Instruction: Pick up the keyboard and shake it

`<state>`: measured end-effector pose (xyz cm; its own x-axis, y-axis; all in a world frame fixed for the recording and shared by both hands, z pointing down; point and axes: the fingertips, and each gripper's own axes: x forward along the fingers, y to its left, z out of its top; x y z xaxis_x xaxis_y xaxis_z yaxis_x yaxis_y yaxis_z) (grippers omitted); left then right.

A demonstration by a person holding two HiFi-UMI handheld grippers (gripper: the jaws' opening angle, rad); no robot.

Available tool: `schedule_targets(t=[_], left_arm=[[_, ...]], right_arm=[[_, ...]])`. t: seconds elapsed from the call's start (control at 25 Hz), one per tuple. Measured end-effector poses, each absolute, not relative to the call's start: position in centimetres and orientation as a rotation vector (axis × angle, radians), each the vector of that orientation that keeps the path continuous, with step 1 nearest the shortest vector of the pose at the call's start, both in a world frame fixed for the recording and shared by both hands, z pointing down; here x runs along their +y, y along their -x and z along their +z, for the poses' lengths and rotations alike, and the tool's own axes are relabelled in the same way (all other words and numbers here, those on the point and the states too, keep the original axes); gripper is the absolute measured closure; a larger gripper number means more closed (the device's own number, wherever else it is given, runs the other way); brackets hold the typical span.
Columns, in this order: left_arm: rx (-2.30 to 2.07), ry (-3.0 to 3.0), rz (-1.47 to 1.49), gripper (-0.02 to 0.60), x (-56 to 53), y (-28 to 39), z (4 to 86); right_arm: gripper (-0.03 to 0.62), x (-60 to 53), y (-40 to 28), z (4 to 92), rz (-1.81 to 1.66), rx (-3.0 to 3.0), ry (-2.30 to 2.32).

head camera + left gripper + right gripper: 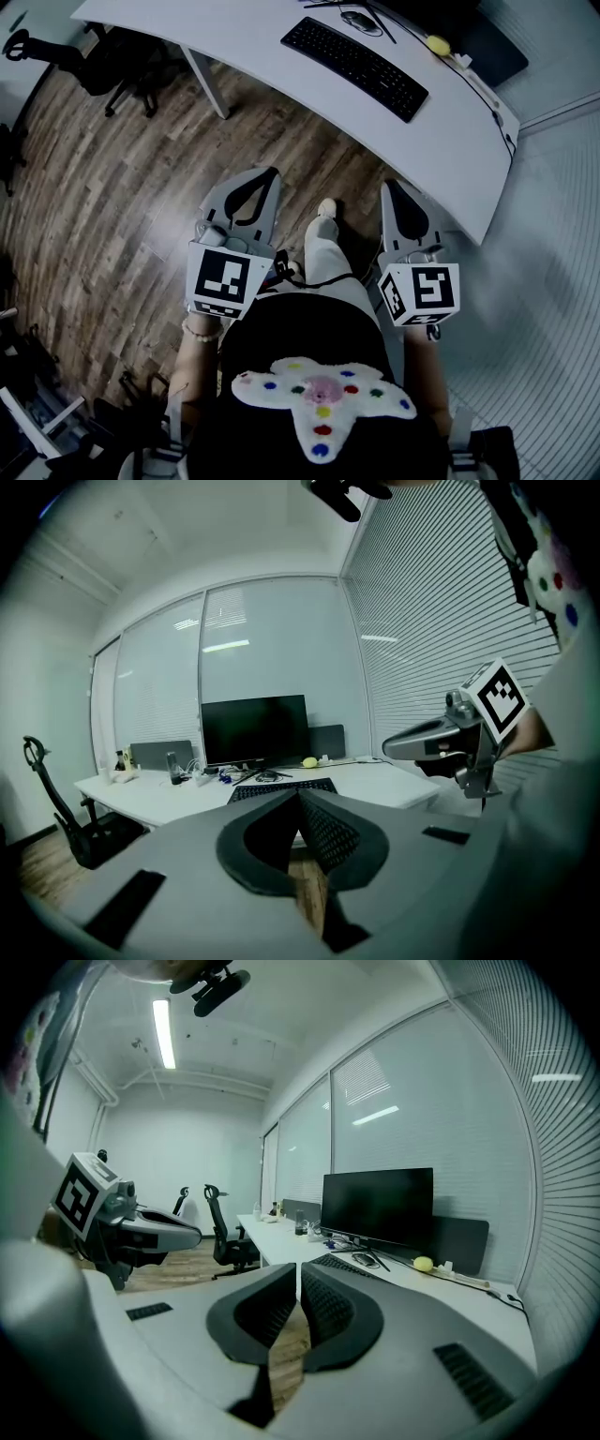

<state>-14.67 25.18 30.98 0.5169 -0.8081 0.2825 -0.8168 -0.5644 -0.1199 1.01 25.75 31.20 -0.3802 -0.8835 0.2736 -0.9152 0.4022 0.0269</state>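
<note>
A black keyboard (354,66) lies on the white desk (253,47), in front of a dark monitor (254,728). It also shows past the jaws as the keyboard (281,787) in the left gripper view and the keyboard (339,1265) in the right gripper view. My left gripper (272,173) and right gripper (391,186) hang over the wood floor, well short of the desk. Both are shut with nothing between the jaws. The person's legs stand between them.
A mouse (360,21) and a yellow object (438,43) lie behind the keyboard. Cables and small items sit near the monitor. A black office chair (103,56) stands at the left of the desk. A desk leg (204,80) reaches the floor. Window blinds (441,621) line the right wall.
</note>
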Motion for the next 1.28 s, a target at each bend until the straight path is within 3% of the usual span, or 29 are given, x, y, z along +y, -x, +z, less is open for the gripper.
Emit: schedule_targets(t=[1.28], left_arm=[[-1.682,-2.467,0.525,0.565,-0.3,9.0,32.9]], right_arm=[[0.553,-3.2,-7.8,33.9,0.254,-2.562,-1.293]])
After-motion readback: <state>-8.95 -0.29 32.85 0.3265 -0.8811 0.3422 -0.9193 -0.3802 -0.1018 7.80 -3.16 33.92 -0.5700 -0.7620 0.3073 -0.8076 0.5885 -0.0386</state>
